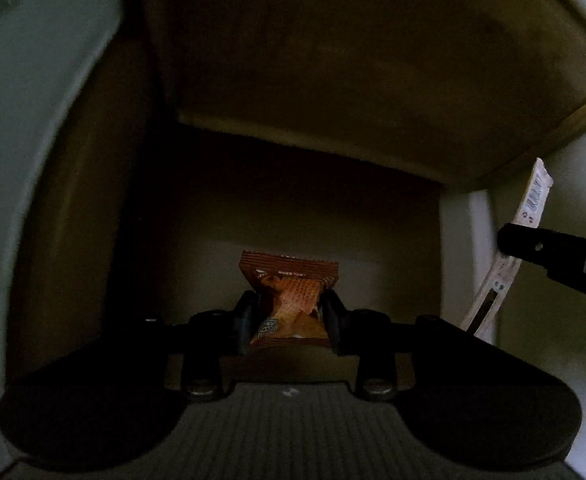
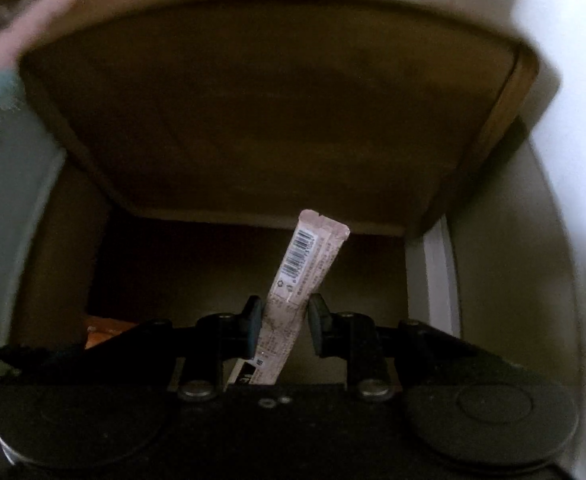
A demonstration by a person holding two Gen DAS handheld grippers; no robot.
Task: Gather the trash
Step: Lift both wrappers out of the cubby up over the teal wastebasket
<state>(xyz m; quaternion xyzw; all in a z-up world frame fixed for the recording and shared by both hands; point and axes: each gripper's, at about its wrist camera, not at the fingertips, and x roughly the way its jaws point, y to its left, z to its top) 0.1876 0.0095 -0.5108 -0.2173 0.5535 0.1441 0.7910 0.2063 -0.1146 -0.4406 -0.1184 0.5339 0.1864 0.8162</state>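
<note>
Left gripper: the left gripper [image 1: 289,312] points steeply downward; its two black fingers [image 1: 246,320] are clamped on a snack packet, one pad pressing each side edge.
Snack packet: the brown-and-orange snack packet [image 1: 291,300] sits between the left pads, pinched at its middle so that its sides fold inward. Its upper seam stands clear above the fingertips. It is held in the air, apart from every surface below.
Right gripper: the right gripper [image 2: 285,328] also points steeply downward; its fingers [image 2: 253,328] are closed on a stick sachet. The left pad lies flat against the sachet; contact at the right pad is narrow and partly hidden.
Stick sachet: the long pale stick sachet [image 2: 305,264] stands tilted, top end leaning to the right, barcode facing the camera. Its lower end reaches down to the gripper body. In the left wrist view the same sachet [image 1: 529,216] shows at the right edge, crossed by a black finger of the right gripper.
Wooden table: a brown wooden table [image 2: 277,112] with rounded corners fills the upper half of both views, below and ahead of both grippers. Its surface in view is bare.
Floor: a pale floor [image 2: 513,260] shows to the right of the table.
Background: soft pink and teal shapes [image 2: 21,32] at the upper left are blurred; what they are cannot be told.
Lighting: dim; both views show motion blur toward the edges.
</note>
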